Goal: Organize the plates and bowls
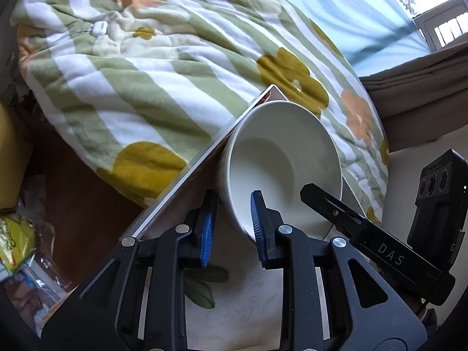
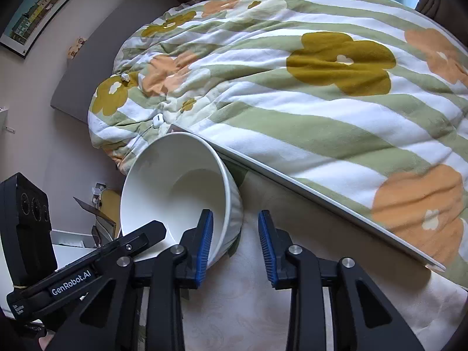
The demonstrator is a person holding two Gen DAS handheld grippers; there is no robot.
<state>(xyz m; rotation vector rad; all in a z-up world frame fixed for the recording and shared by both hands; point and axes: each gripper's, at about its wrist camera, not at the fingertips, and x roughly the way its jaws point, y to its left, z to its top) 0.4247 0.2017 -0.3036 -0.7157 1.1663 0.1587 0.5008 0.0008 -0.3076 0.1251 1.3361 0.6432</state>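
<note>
Both grippers meet at one white bowl (image 1: 280,158). From the left wrist camera, the left gripper (image 1: 231,228) straddles the bowl's near rim: one blue pad (image 1: 208,234) sits outside the wall and the other inside the bowl. The gap between the pads looks wider than the rim, so whether they actually pinch it is hard to say. The right gripper (image 2: 235,245) has its jaws plainly apart; its left pad (image 2: 204,245) lies against the inside of the bowl's rim while the other hangs over the tablecloth (image 2: 248,301), touching nothing.

Largest in both views is a quilt (image 2: 292,111), striped green and white with mustard and orange flowers, heaped behind the table and running out of frame on several sides. A pale blue curtain (image 1: 351,8) shows above it, blurred and cut by the fisheye edge.

The table's thin white edge (image 2: 321,187) runs diagonally between quilt and cloth; the bowl sits at its far corner, tilted so its mouth faces the cameras. Its underside is hidden, so what it rests on cannot be told.

Each camera catches the other gripper's black finger reaching over the bowl's rim. A small white object (image 1: 99,27) lies on the quilt, too small to identify. At the left view's edge, a yellow packet (image 1: 16,239) is half cut off, its print unreadable.
</note>
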